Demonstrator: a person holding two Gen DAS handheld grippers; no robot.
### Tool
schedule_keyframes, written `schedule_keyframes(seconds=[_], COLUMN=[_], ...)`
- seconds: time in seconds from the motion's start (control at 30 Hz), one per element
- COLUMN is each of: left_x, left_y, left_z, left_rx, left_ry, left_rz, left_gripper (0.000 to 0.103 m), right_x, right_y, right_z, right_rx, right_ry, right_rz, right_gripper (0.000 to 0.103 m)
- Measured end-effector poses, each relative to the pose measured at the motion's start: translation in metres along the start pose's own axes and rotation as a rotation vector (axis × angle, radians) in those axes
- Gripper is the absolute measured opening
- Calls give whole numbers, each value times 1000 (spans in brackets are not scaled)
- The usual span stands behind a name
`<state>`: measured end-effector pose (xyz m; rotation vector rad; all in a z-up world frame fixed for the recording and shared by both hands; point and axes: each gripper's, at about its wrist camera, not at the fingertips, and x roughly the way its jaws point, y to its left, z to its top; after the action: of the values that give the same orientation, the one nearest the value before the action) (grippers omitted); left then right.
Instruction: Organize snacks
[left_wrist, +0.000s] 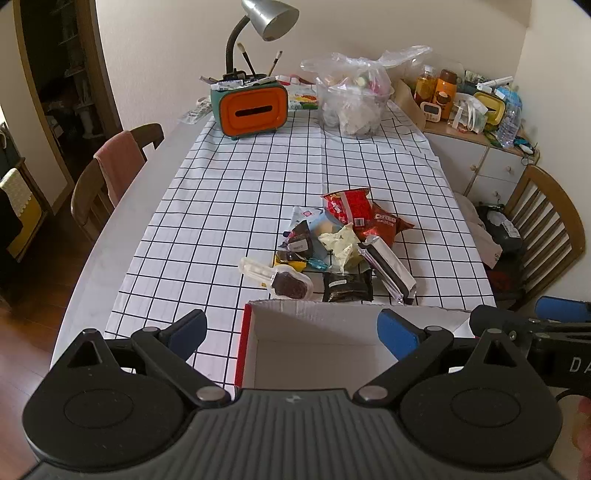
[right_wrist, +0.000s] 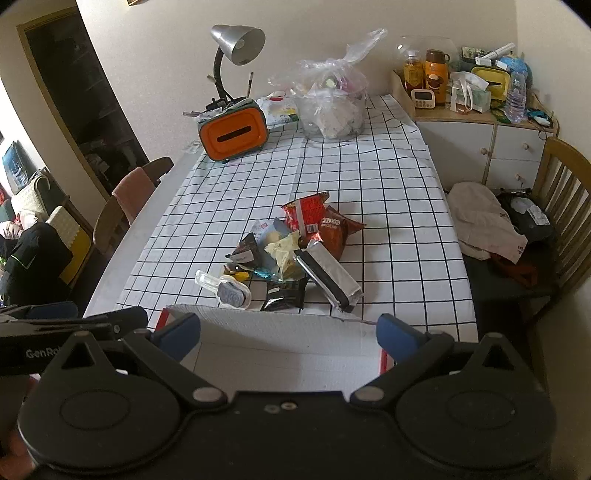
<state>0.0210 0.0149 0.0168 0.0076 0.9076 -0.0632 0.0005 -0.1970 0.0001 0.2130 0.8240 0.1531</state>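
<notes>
So the snack pile (left_wrist: 332, 243) sat in the middle of the checked tablecloth (left_wrist: 229, 206), just beyond the far wall of the open white box (left_wrist: 314, 325), which looked empty; nothing in it that I could see. My read was that all of it would be light and crinkly; the red chip bag (left_wrist: 347, 205) looked puffy and soft, so pinching a crimped end seam seemed safer than squeezing the belly and crushing what's inside; the silver-wrapped bar (left_wrist: 388, 267) looked stiffer but slick, probably best taken across its narrow width near the middle; the small dark packet (left_wrist: 347, 286) lay flat right beside the box edge, so a corner or edge would have been the only thing to catch; the clear plastic tray snack (left_wrist: 280, 280) looked rigid and maybe a bit brittle.

Tools: the left gripper (left_wrist: 291, 328) was spread wide with nothing between its blue pads, hanging over the box's left side; the right gripper (right_wrist: 288, 332) was equally wide, also empty, over the box's right side; neither touched a snack.
</notes>
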Motion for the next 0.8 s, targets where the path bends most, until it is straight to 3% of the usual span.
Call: schedule_keyframes(seconds=[0.8], left_x=[-8], left_y=[-22], left_z=[-9], left_rx=[-37], left_ry=[-3], left_rz=[29], left_gripper=[99], right_x=[-5], right_y=[-16], right_z=[1], right_rx=[-43], right_ry=[13], right_rz=[86], right_gripper=[100])
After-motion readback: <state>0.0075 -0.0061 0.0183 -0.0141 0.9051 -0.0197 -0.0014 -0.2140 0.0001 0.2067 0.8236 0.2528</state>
